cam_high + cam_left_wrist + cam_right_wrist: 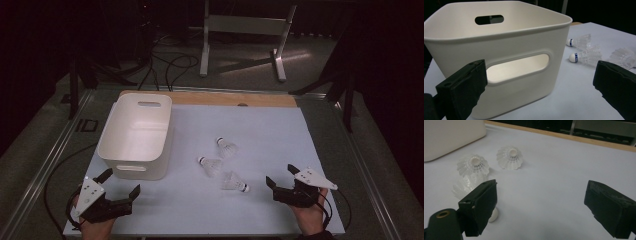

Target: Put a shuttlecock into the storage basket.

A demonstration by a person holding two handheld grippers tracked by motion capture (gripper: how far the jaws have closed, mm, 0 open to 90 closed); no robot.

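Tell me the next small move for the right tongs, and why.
Probably ease the right tongs forward and to the left, to straddle the nearest shuttlecock. Their jaws stand open and hold nothing, and that shuttlecock lies on its side just ahead of them, closest of the three. The white bin beside the shuttlecocks looks empty, a likely place for them.

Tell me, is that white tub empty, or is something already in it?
Empty. The high view looks down into the white tub and shows only its bare floor; all three shuttlecocks lie outside on the table.
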